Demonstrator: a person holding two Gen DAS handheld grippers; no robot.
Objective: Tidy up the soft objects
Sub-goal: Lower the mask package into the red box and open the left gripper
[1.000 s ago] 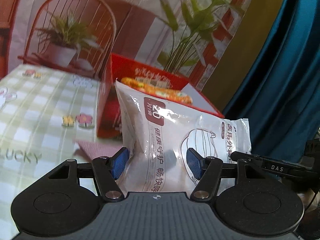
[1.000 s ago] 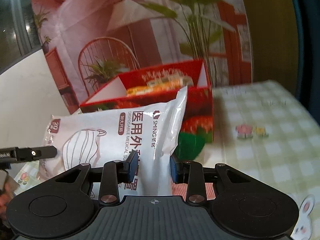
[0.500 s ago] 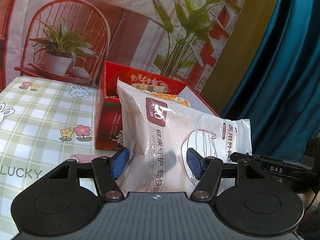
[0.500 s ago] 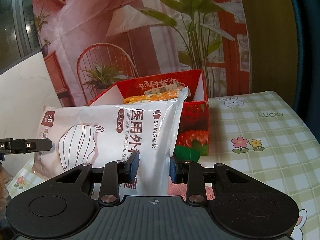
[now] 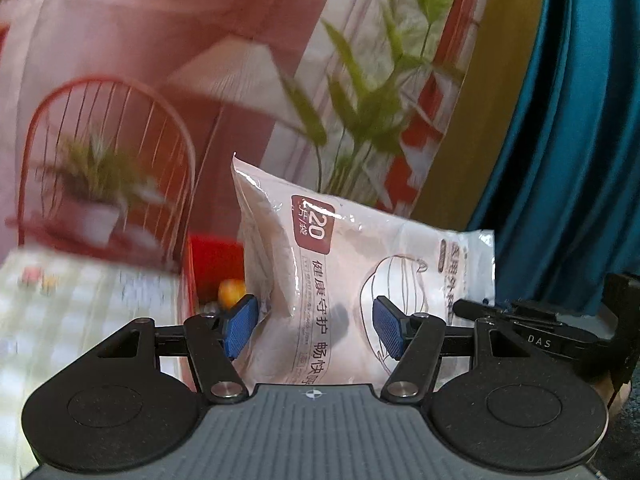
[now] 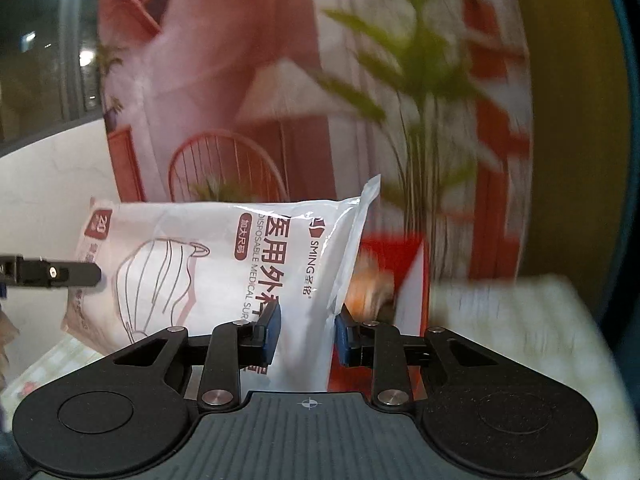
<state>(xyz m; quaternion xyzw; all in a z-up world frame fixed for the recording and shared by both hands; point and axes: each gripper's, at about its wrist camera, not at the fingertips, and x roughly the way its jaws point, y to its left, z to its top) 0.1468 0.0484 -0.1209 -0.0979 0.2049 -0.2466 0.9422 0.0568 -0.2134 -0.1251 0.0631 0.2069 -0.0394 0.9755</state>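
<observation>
A white plastic pack of disposable medical masks [image 5: 352, 280] is held in the air between both grippers. My left gripper [image 5: 314, 330] is shut on the pack's left end, its blue pads pressing the plastic. My right gripper [image 6: 306, 334] is shut on the pack's right end [image 6: 248, 272]. A red cardboard box [image 5: 212, 260] stands behind and below the pack, with orange packets inside; it also shows in the right wrist view [image 6: 396, 276]. The box's inside is mostly hidden by the pack.
A green checked tablecloth [image 5: 80, 308] covers the table and also shows on the right [image 6: 520, 320]. A printed backdrop with a chair and plants [image 5: 240, 80] hangs behind. A blue curtain [image 5: 580, 160] is at the far right.
Both grippers have lifted the mask pack higher and moved it toward the red box. The box now sits lower in both views. The scene is motion-blurred.
</observation>
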